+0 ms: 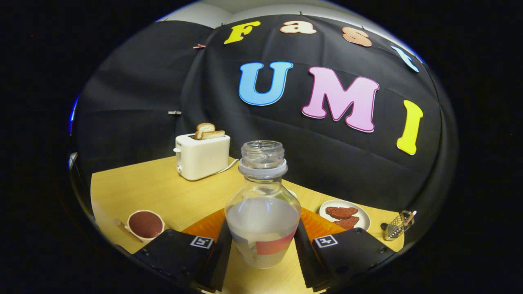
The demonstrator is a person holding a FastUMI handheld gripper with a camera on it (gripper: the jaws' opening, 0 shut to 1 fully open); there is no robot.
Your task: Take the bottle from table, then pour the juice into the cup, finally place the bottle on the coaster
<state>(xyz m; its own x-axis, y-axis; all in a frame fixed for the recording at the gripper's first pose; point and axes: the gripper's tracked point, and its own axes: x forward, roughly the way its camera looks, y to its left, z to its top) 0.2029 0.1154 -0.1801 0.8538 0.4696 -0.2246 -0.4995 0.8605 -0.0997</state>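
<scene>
1. While the gripper [263, 249] has its fingers closed against both sides of the bottle [262, 212], keep that squeeze even — the bottle stands upright and uncapped between them, over the table [163, 196].
2. Carry it level toward the cup [145, 224], ahead of the left finger.
3. Tilt slowly — the orange coaster [322, 224] waits just behind.

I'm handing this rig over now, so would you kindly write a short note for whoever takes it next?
Gripper: fingers either side of the bottle, apparently pressing it; bottle upright, uncapped, about half full of pale liquid.
Cup: on the table, beyond the left finger, already holding dark contents.
Coaster: orange, behind the bottle.
Done: bottle gripped.
Left: pour into the cup, then set the bottle on the coaster.
</scene>
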